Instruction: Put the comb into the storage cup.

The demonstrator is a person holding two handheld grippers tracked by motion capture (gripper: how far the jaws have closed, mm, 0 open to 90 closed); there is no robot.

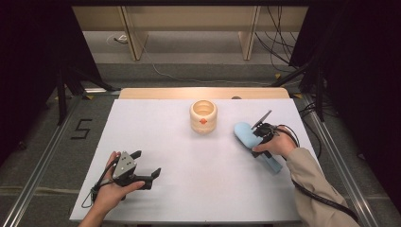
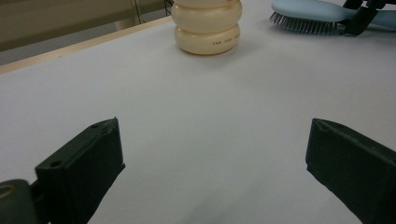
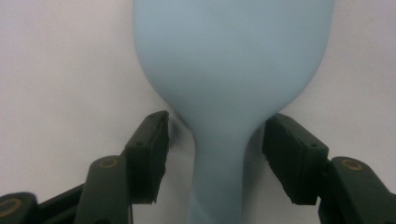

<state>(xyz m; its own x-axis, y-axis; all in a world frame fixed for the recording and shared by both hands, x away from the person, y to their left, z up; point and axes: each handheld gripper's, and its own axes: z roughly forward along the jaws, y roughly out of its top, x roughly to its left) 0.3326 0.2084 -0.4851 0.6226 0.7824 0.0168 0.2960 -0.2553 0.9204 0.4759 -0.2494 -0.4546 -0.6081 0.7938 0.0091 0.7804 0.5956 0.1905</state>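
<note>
astride hairbrush [image 3: 224,93] neck, right tool [image 3: 212,154] unclamped.

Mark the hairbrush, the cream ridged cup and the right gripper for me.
hairbrush [image 3: 231,60]: right gripper view, back of its pale blue head.
cream ridged cup [image 1: 203,124]: high view, front wall.
right gripper [image 3: 215,154]: right gripper view, midway between its jaws, on the brush's neck.

Hairbrush [image 3: 219,70] head and handle end beyond the frame edges
</note>
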